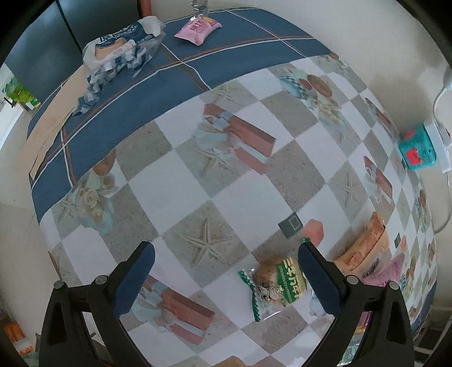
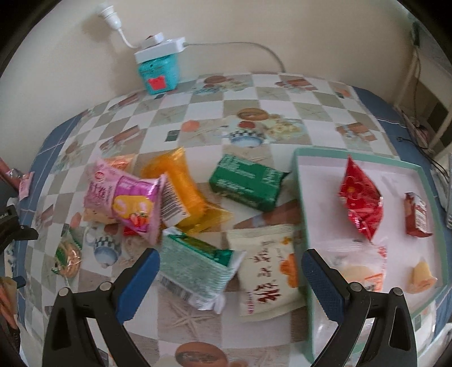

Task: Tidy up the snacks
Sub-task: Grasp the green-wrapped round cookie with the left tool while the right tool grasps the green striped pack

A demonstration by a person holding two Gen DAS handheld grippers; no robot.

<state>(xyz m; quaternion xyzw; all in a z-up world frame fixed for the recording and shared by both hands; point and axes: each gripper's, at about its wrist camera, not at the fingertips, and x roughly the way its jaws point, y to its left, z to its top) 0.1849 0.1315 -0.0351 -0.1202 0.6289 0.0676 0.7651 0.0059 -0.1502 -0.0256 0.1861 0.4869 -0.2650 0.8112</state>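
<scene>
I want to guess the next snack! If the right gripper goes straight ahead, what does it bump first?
Probably the green-and-white striped packet, lying between the open right gripper fingers; the cream packet sits close beside it, and depth is unclear.

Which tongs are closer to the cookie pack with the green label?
Left. The left tongs hover open right over the cookie pack; the right tongs sit well off to its side.

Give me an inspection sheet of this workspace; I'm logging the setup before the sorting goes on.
Surface: table under a checked printed cloth with blue border.
Job's things: tray holding red packet and a few small snacks; loose pile beside it includes green pack, orange bag, pink bag.
Clutter: teal box; wipes pack at the far end.
Grippers: left tool open, empty; right tool open, empty.
Cables: white power strip with cord along the wall.
Surroundings: cream wall.
</scene>
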